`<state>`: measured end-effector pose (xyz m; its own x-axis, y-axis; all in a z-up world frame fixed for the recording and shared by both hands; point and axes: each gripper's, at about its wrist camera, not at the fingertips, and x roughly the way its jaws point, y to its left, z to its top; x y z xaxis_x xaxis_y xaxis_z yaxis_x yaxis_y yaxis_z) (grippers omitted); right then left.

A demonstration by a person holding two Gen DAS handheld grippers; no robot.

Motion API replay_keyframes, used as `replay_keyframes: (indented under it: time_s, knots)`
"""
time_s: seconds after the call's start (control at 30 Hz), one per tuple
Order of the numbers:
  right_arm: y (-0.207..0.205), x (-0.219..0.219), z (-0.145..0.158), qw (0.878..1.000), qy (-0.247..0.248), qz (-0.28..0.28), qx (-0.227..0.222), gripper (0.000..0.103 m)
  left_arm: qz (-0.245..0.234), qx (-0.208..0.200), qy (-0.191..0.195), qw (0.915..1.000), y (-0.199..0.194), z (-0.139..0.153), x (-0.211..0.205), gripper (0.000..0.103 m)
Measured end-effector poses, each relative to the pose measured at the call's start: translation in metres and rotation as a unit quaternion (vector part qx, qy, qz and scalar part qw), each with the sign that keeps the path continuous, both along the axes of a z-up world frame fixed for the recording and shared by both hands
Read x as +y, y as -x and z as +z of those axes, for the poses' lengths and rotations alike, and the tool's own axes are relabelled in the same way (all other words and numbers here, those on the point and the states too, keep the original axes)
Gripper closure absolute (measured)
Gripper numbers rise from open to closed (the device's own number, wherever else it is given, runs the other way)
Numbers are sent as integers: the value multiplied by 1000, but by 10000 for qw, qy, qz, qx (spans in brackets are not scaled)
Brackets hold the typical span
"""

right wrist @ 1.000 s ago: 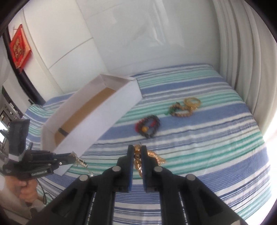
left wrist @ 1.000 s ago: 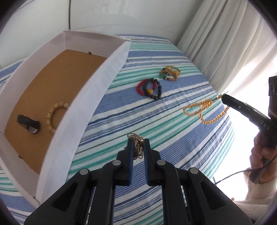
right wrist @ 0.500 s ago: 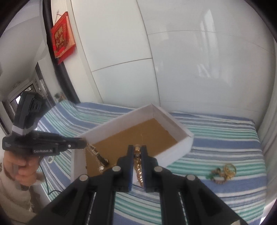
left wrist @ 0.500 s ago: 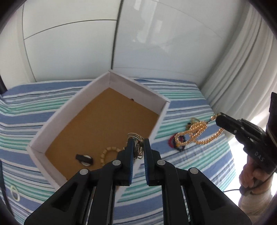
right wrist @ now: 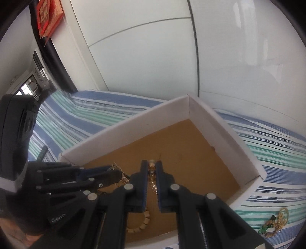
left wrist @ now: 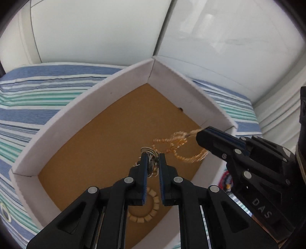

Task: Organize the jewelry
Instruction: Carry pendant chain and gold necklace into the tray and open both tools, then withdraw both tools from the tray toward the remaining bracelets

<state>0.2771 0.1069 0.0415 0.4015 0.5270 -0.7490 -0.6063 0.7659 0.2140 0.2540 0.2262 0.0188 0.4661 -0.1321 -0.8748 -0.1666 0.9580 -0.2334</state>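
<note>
Both grippers now over the box, which sits on the striped bed. Half a sec ago they were short of it, w/ the box further off in both views; a sec ago they were down low over the bedspread.

Left gripper: jaws nearly closed, pinching a bundle of thin wire rings. Bundle hangs above the brown box floor, near the middle.

Right gripper: jaws nearly closed on a gold bead chain. In the left view the chain loops out from the right gripper's tip, blurred, just right of the rings and above the box floor. Half a sec ago that chain hung outside the box's right wall.

In the box: a tan bead bracelet on the floor at the near side, partly hidden behind the left gripper's fingers. Right view shows it too, below the right gripper.

Outside the box, on the bed to the right: a green-and-gold jewelry cluster. A red-and-dark bracelet peeks out past the box's right wall, mostly hidden by the right gripper. A pale ring lies on the bed at far left edge.

Red hanging on the wall, upper left in the right view.
</note>
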Motion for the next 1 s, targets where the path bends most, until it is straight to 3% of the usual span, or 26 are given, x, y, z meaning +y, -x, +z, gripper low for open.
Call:
replay_keyframes:
  time_s: [0.03,0.1,0.17,0.2,0.37,0.53,0.73,0.87,1.0]
  knots:
    - [-2,2,-3,10000,34,-24,1,93,33,29,-64,10000,-3,-4,1,90]
    - [-2,0,-1,10000,26,-83,-42,71,144,158,-226,9995,-5,-8,1,74]
    - [2,-13,9,9997,-33,-182,-168,58,239,71,-211,9995,-2,-5,5,37]
    - [6,-17,14,9996,-42,-169,-241,57,274,10,-210,9994,0,-2,5,33]
    - [47,-57,49,9922,129,-507,-1132,42,142,-344,-366,9986,33,23,-10,32]
    - [103,-110,49,9854,81,-778,-1509,42,-349,-702,-536,9955,88,36,-53,24]
    - [169,-183,-14,9837,186,-1320,-1211,42,-1085,-800,-632,9889,164,23,-120,23]
    - [214,-239,-71,9757,437,-2011,-758,42,-1581,-785,-578,9826,203,-2,-167,23]
    - [254,-286,-102,9644,746,-2499,-438,42,-1816,-611,-647,9793,224,-35,-206,23]
